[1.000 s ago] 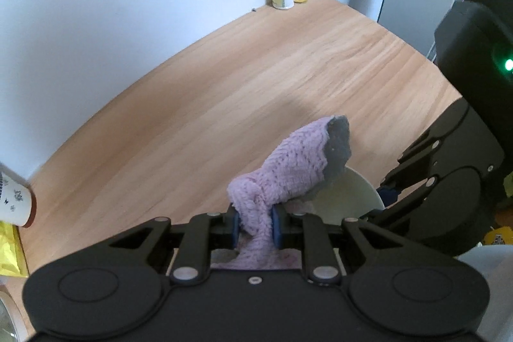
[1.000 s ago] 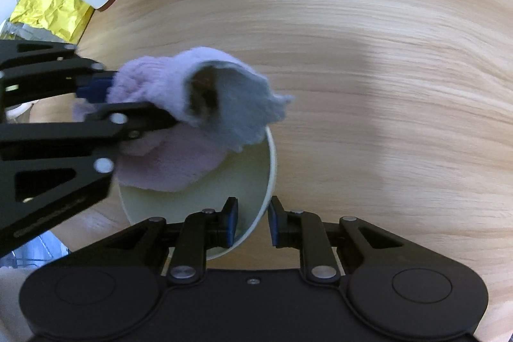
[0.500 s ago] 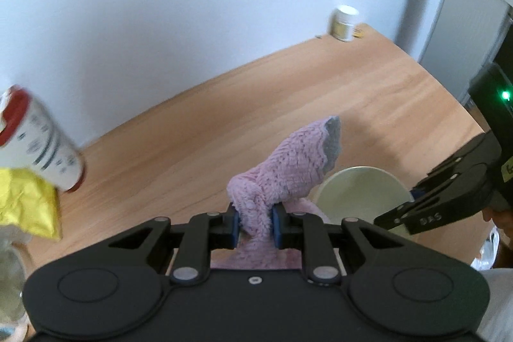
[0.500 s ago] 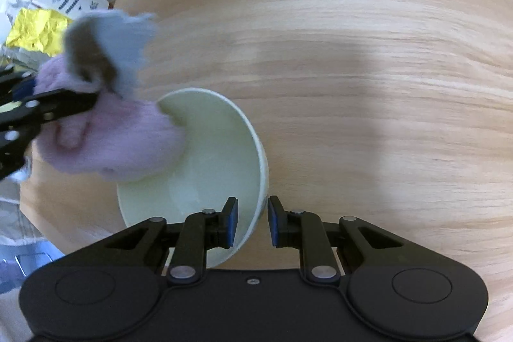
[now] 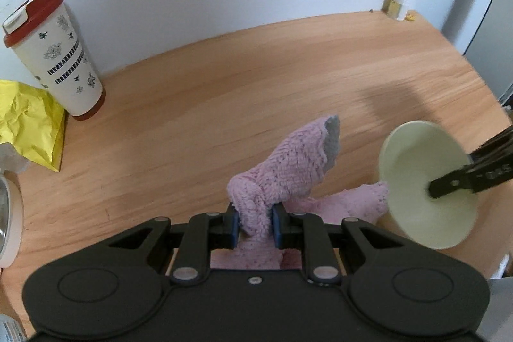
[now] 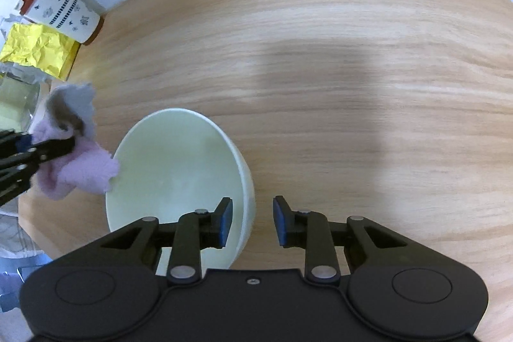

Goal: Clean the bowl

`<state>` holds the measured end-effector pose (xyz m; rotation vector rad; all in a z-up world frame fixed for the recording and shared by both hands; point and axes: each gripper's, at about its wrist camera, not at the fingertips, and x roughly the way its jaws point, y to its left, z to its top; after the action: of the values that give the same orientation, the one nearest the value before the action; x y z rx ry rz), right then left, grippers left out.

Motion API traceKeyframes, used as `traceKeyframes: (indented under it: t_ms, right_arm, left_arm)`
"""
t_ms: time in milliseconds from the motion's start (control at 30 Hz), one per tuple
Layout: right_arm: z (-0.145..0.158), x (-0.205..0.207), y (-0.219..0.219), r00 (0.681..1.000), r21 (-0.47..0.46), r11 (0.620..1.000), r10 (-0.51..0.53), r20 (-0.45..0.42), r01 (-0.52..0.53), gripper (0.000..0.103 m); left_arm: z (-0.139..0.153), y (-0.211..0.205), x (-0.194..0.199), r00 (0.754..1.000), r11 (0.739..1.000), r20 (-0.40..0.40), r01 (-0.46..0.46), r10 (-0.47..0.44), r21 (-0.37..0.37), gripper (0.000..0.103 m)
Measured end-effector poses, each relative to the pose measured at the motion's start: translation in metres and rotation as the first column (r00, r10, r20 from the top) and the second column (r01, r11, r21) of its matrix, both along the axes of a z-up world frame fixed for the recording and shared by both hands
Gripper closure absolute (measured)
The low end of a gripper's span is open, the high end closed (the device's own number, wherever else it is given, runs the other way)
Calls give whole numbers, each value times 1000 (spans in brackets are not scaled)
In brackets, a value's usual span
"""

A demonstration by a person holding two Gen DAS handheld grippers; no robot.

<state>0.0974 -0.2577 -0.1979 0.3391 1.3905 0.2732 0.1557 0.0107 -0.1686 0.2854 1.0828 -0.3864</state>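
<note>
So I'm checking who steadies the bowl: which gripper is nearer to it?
Right. The right gripper straddles the bowl rim, its fingers opening around the near wall. The left gripper, shut on the pink cloth, sits beside the bowl; only the cloth's end reaches the rim.

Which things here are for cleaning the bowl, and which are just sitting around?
For the job:
- bowl, its rim between the opening jaws of the right gripper
- pink cloth, pinched in the left gripper

Just lying about:
- travel cup with a red lid
- crumpled yellow wrapper
- small white jar
</note>
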Motion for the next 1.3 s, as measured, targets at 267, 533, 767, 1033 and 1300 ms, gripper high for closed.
traceKeyframes:
  t_ms: [267,533,767,1033,1300]
  right_arm:
    - [7,-2,4,999,-24,1000,15,28,-15,72]
    - [0,8,-1,999,17,1000,3,47,-4,72]
    - [-9,12,-11,1000,86,996,-14,19,12,72]
    - [-23,11,-25,995,213,972,-89,-43,96,76]
    - [-31,9,-32,989,243,960,-125,-76,140,90]
  left_arm:
    - [-19,5,1,1000,1000,-13,-3,3,18,81]
    - [-4,9,-9,999,995,22,47,-49,84,34]
    - [11,11,-22,957,954,74,271,-282,129,21]
    - [-7,-15,-34,839,830,67,516,-539,212,19]
    - [-40,-21,-40,715,678,-32,675,-698,291,19]
